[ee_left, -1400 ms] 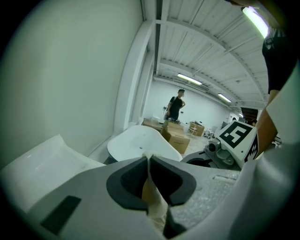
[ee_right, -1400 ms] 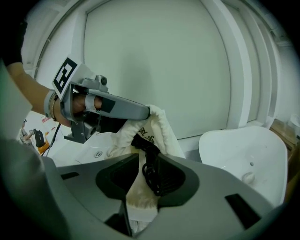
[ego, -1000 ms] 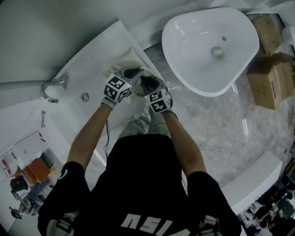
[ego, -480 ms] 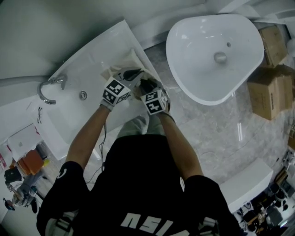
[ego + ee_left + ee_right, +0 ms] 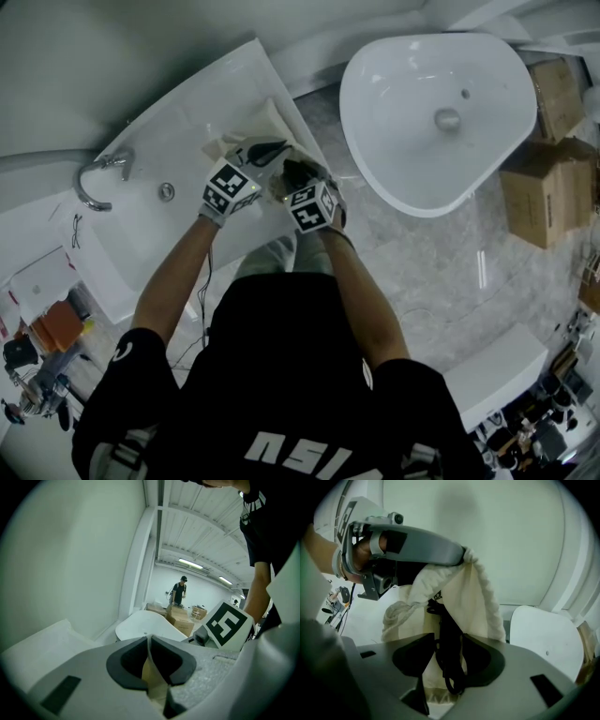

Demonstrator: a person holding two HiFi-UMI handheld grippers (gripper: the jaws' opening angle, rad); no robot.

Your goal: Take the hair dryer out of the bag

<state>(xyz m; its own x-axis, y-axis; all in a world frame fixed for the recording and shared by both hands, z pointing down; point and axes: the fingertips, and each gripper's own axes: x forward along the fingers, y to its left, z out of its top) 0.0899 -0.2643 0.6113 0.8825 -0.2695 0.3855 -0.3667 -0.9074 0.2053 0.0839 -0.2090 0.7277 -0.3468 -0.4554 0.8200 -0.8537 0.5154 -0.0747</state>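
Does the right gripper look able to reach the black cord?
Likely yes: left gripper holds the bag up, and the black cord already sits between the right gripper's jaws, which have just been opening.

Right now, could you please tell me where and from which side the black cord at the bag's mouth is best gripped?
Probably the hanging bundle of the black cord, just below the mouth of the cloth bag, approached from the open front. The left gripper pinches the rim above, so the cord hangs vertically; the jaws of the right gripper, just opened wider, already straddle it.
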